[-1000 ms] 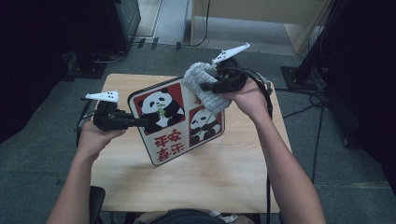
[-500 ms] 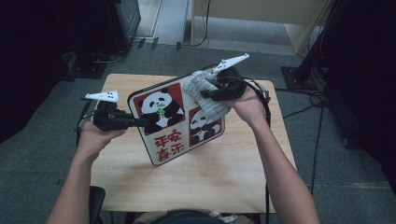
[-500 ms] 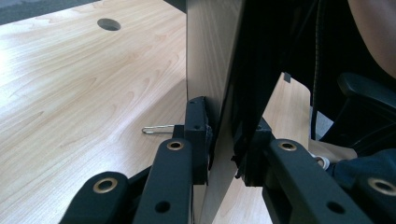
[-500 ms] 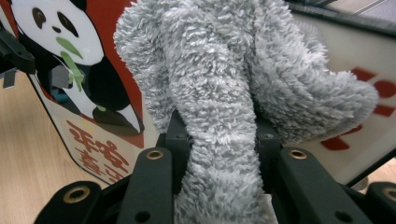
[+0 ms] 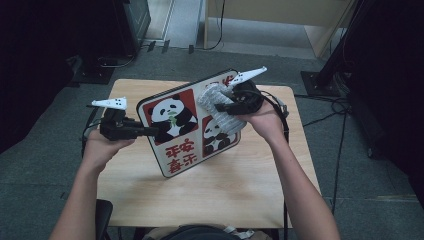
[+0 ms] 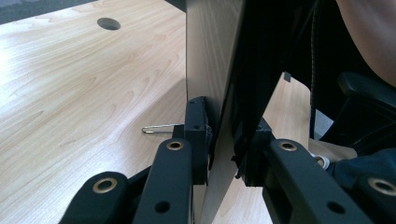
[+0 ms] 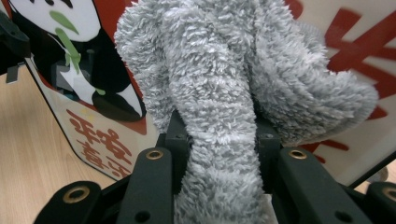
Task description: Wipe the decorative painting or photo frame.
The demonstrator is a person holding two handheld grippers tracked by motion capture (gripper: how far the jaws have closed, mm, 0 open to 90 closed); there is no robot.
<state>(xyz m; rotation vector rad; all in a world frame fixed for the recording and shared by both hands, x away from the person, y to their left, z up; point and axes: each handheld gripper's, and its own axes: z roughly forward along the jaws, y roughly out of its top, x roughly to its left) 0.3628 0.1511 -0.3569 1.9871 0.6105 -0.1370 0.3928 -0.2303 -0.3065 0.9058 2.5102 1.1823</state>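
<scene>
The left tongs [image 5: 152,132] clamp the panda board's [image 5: 182,145] left edge, holding it tilted above the bench [image 5: 150,200]; the right tongs [image 5: 218,107], gripping a grey cloth [image 5: 220,112], press it against the board's upper right face.

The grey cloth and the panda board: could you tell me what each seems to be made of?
The grey cloth looks like plush microfibre or fleece: long, fuzzy pile, matt, folding softly where the right gripper pinches it. The panda board seems a thin rigid panel with a smooth, slightly glossy printed face; its edge in the left gripper looks pale, perhaps wood fibre or plastic, which cannot be settled.
</scene>
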